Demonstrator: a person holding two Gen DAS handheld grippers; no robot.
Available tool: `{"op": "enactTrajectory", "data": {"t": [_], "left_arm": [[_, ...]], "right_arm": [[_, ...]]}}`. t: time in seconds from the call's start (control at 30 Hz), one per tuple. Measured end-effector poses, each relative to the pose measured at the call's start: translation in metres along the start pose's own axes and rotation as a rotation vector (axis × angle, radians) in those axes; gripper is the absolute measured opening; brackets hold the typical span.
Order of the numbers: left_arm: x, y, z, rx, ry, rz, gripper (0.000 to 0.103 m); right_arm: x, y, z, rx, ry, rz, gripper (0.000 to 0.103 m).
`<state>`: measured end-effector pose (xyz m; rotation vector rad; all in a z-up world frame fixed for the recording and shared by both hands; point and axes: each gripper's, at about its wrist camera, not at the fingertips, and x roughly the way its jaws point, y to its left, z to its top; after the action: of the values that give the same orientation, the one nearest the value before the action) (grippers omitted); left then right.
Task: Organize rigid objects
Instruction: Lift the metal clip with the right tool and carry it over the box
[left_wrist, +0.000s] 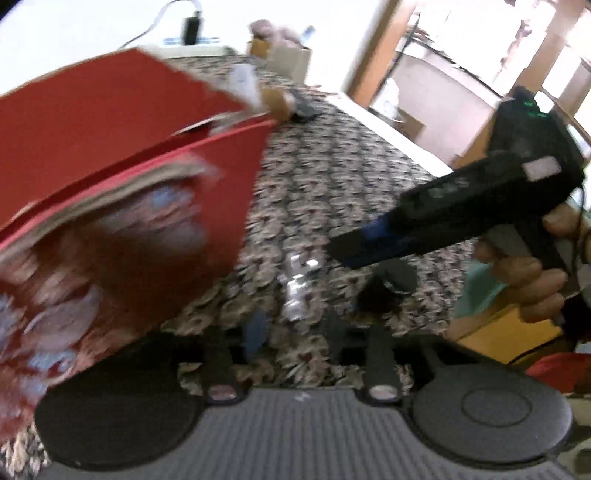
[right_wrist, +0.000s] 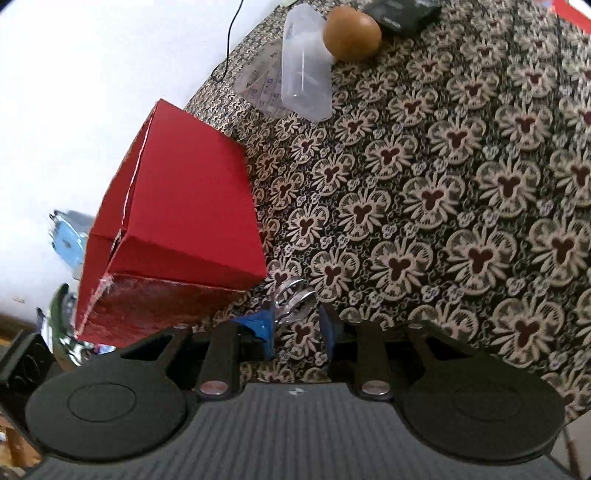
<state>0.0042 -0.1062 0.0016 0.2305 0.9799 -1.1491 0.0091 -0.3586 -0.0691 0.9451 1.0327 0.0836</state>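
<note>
A small silvery metal object (left_wrist: 297, 288) (right_wrist: 295, 295) lies on the flower-patterned cloth (left_wrist: 332, 166) (right_wrist: 443, 184). My left gripper (left_wrist: 295, 325) is open, and the metal object sits just beyond the gap between its fingers. My right gripper (right_wrist: 295, 325) (left_wrist: 340, 247) points down at the same object from the right. Its blue pads stand a narrow gap apart, cloth shows between them, and nothing is pressed. A red cardboard box (left_wrist: 110, 147) (right_wrist: 177, 206) stands tilted close on the left, blurred in the left wrist view.
Farther back lie a clear plastic container (right_wrist: 304, 70), a brown round thing (right_wrist: 351, 34), a black pouch (right_wrist: 400, 13) and a clear set square (right_wrist: 258, 85). A black round cap (left_wrist: 399, 277) sits under the right gripper. A hand (left_wrist: 528, 280) holds that gripper.
</note>
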Motion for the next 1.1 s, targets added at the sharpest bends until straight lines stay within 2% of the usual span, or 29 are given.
{"op": "enactTrajectory", "data": {"t": [0.1, 0.2, 0.23, 0.27, 0.3, 0.33, 0.57, 0.77, 0.9, 1.1], "left_arm": [[0.006, -0.01, 0.006, 0.04, 0.004, -0.006, 0.043], [0.021, -0.011, 0.01, 0.041, 0.043, 0.02, 0.041], [0.026, -0.01, 0.011, 0.037, 0.053, 0.028, 0.028], [0.03, -0.008, 0.012, 0.029, 0.067, 0.033, 0.024], [0.033, -0.006, 0.013, 0.019, 0.076, 0.04, 0.01], [0.034, -0.004, 0.013, 0.008, 0.08, 0.041, 0.005], [0.029, 0.0, 0.013, -0.019, 0.054, 0.07, 0.005], [0.008, -0.01, 0.011, 0.037, 0.016, 0.068, 0.005], [-0.019, -0.018, 0.018, 0.076, -0.046, 0.031, 0.005], [-0.065, -0.028, 0.034, 0.123, -0.183, 0.016, 0.005]], "right_arm": [[0.007, -0.002, 0.001, 0.045, 0.012, 0.029, 0.011], [0.015, -0.001, 0.002, 0.07, 0.04, 0.039, 0.012], [0.018, -0.001, 0.002, 0.072, 0.053, 0.039, 0.012], [0.021, 0.001, 0.001, 0.069, 0.062, 0.039, 0.012], [0.024, 0.001, 0.001, 0.068, 0.067, 0.038, 0.012], [0.027, 0.002, 0.001, 0.069, 0.069, 0.036, 0.012], [0.041, 0.002, 0.002, 0.079, 0.081, 0.044, 0.01], [0.038, 0.014, -0.002, 0.055, 0.081, 0.075, 0.004], [0.015, 0.028, -0.007, 0.033, 0.041, 0.102, 0.002], [-0.03, 0.072, -0.008, -0.112, -0.08, 0.113, 0.002]]}}
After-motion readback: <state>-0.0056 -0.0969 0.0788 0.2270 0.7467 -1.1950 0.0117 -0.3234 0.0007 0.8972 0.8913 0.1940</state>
